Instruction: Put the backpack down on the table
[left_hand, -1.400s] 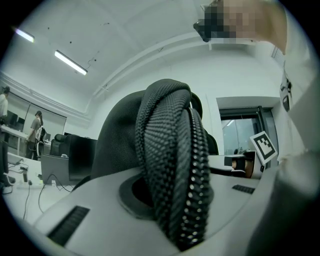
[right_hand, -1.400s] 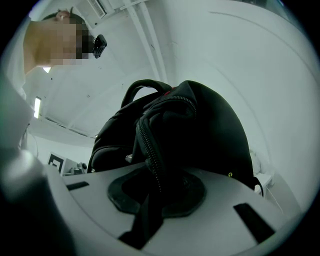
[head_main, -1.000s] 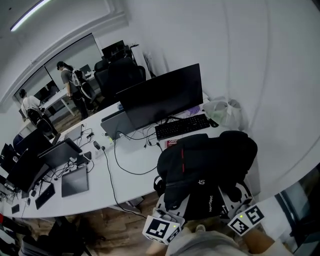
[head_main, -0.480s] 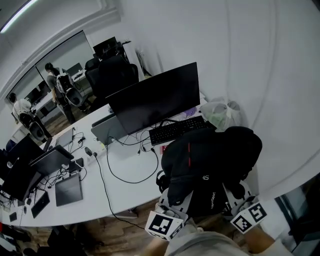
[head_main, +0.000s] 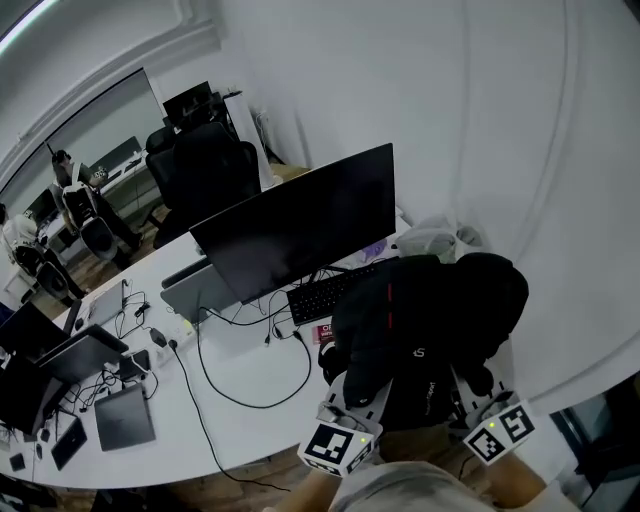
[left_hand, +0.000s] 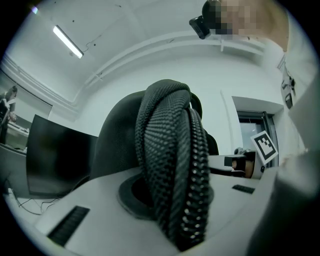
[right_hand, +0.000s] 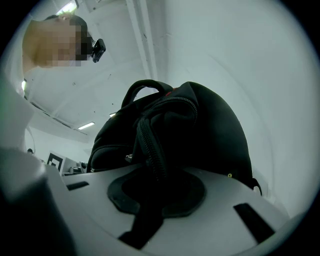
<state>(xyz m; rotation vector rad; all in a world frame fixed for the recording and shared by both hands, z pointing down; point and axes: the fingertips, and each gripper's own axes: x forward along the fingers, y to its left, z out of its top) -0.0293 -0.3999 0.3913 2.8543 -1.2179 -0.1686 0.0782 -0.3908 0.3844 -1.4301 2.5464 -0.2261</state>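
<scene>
- Head view puts both of your tongs at 6 o'clock, side by side and reaching away from you: the left tongs (head_main: 352, 405) at the pack's 7 o'clock corner, the right tongs (head_main: 478, 400) at its 5 o'clock corner, marker cubes turned back toward you.
- You hold the black backpack (head_main: 430, 325) between them, at 5 o'clock in the frame, over the right end of the white counter (head_main: 250, 375). It covers that end, so you cannot tell whether its base touches the surface.
- Only this view shows the counter's layout: the keyboard (head_main: 322, 292) just beside the pack at its 10 o'clock, the monitor (head_main: 300, 225) behind that, a plastic bag (head_main: 432, 240) at the pack's 12 o'clock, and a black cable (head_main: 212, 365) looping toward 8 o'clock.
- Left gripper view shows what the head view hides: your left tongs are clamped on a thick woven strap (left_hand: 172, 165), which stands upright between the jaws. The right tongs' marker cube (left_hand: 264, 145) shows at 3 o'clock.
- Right gripper view shows your right tongs pinched on a zipper-edged fold (right_hand: 150, 150) of the pack, with the carry handle (right_hand: 145, 86) arching at 12 o'clock and a sliver of red trim (right_hand: 171, 92) beside it.
</scene>
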